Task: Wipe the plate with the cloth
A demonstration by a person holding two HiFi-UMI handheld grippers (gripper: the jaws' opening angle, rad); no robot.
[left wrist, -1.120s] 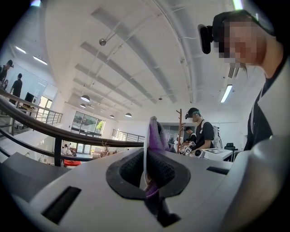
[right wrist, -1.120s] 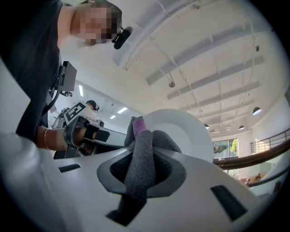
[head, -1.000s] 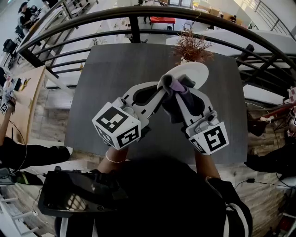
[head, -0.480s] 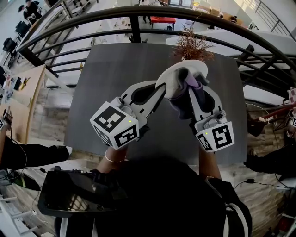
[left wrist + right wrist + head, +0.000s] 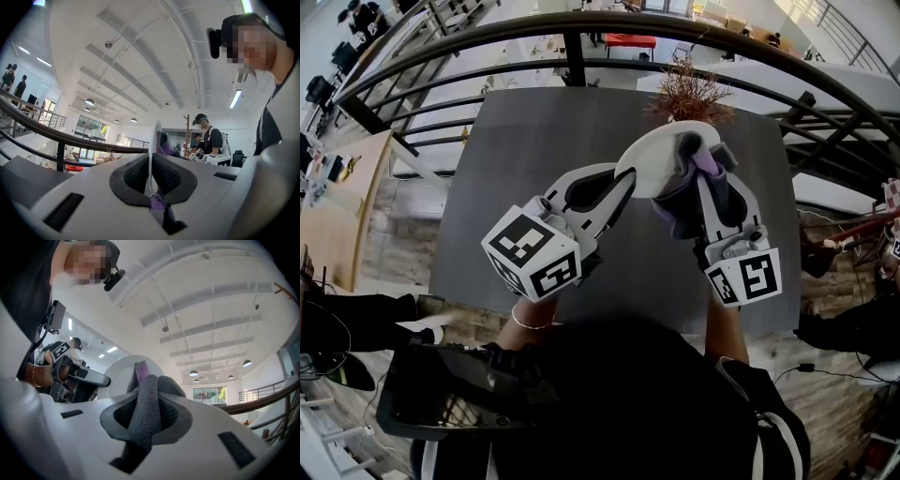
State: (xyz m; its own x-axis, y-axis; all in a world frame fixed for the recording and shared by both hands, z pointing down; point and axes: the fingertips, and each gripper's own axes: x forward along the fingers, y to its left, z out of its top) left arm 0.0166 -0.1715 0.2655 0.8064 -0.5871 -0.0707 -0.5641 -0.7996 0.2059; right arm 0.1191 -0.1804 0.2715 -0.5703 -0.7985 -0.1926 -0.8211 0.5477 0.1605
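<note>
Left gripper (image 5: 622, 184): jaws almost together, pinched on the rim of the plate (image 5: 654, 155) – from its own view the plate stands edge-on between them.
Right gripper (image 5: 701, 178): jaws closed on the cloth (image 5: 686, 199), a grey and purple wad that bulges past the tips.
Cloth to plate: the wad lies against the plate's face on its far right part, well away from the left grip; it looks to be touching.
Plate: held in the air above the table (image 5: 525, 159), tilted, its face turned toward the right gripper, its far rim near the plant (image 5: 689, 94).
What the move turns on: the face lies straight ahead of the right tips, and the unwiped stretch runs back toward the left grip – probably the way to stroke.
Working hand: right wipes, left only steadies.
</note>
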